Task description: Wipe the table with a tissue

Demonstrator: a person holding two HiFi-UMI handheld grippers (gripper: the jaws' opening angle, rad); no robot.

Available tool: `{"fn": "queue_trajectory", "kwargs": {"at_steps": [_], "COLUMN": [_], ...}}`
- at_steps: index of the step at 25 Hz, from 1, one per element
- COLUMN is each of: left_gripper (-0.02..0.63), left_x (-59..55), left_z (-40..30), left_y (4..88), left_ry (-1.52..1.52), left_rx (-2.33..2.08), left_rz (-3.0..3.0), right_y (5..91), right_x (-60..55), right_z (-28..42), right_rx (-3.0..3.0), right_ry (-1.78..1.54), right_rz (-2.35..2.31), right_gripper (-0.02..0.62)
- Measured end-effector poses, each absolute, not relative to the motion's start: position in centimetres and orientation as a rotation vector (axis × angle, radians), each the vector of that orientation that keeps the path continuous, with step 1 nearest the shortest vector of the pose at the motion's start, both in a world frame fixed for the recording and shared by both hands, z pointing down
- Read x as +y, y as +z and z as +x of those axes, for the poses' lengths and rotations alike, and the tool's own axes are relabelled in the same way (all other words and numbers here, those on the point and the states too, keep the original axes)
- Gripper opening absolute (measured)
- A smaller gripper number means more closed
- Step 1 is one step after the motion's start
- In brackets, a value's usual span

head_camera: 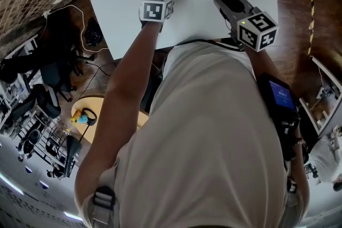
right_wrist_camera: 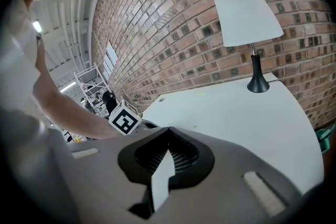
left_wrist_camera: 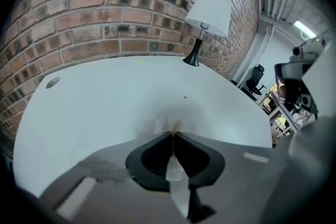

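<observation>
White tissue point(left_wrist_camera: 159, 125) pinched at tips of left tool point(left_wrist_camera: 173, 134), touching table point(left_wrist_camera: 105, 97); right tool point(right_wrist_camera: 168, 129) closed, empty.

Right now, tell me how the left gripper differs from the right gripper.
The left gripper pinches a tissue; the right gripper holds nothing. The left gripper's tips press the tissue down on the white table; the right gripper hangs above the table and looks out more level across it. Both have their jaws together.
</observation>
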State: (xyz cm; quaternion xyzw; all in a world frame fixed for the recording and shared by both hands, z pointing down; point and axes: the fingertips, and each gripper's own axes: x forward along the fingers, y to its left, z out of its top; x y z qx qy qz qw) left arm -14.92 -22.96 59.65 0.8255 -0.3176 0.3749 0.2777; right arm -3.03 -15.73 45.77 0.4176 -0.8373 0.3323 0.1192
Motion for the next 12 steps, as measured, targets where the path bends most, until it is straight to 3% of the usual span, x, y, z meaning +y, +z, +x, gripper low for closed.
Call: {"fn": "queue_trajectory", "kwargs": {"at_steps": [6,12], "left_gripper": [0.026,0.028], "left_x": [-21.9,-23.2], "left_z": [-13.7,-16.7], "left_y": [57.8,55.5], "left_ry": [0.683,0.429], "left_rx": [-0.683,-0.830], "left_rz": [2.157,2.149], "right_y": [45.6,45.8], "right_x": [-15.7,-15.8], "right_z": [-2.9,-2.0], "right_rx": [-2.448,-2.445], "right_ry": [1.003,1.002], "right_rz": [1.254,1.265], "right_gripper": [0.008,0.008]}}
